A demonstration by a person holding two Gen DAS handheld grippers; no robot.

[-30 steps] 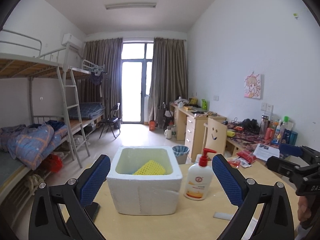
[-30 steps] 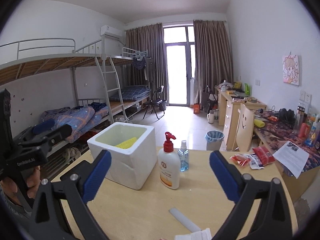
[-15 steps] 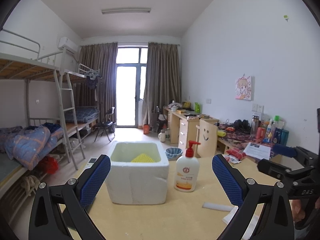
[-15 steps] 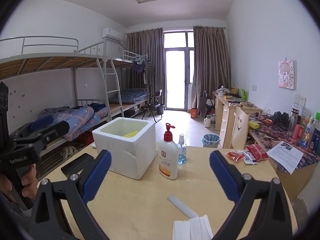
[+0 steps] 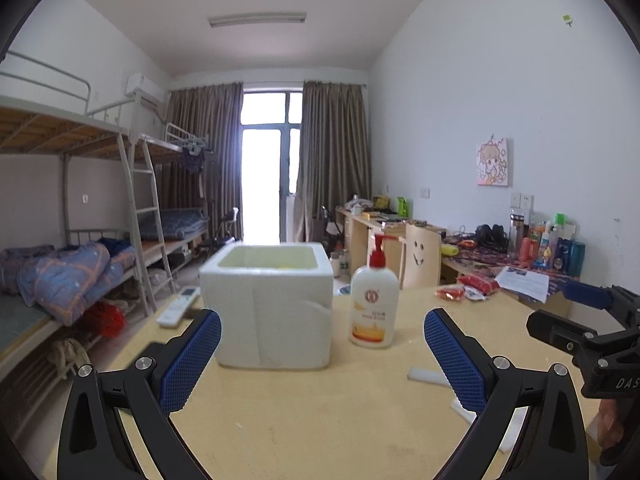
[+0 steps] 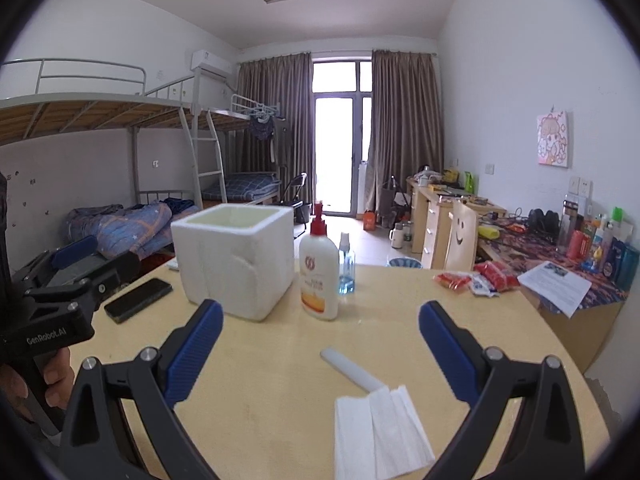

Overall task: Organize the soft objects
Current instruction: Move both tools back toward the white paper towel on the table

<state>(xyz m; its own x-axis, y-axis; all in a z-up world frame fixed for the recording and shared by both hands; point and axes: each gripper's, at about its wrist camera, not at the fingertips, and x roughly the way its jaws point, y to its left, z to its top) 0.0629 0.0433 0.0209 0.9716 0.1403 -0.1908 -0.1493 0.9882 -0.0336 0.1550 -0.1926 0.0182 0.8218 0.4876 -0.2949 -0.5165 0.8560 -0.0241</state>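
Note:
A white foam box stands on the round wooden table; only a yellow sliver shows over its rim in the left wrist view. A folded white tissue and a white foam stick lie near the table's front. My left gripper is open and empty, back from the box. Over the stick and tissue, my right gripper also stands open and holds nothing.
A pump lotion bottle stands right of the box, with a small spray bottle behind it. A black phone and a white remote lie left of the box. Red snack packets sit at the right edge.
Both grippers have pulled back and dropped lower. The box now looks farther and its inside is hidden. The tissue and the stick have come into view.

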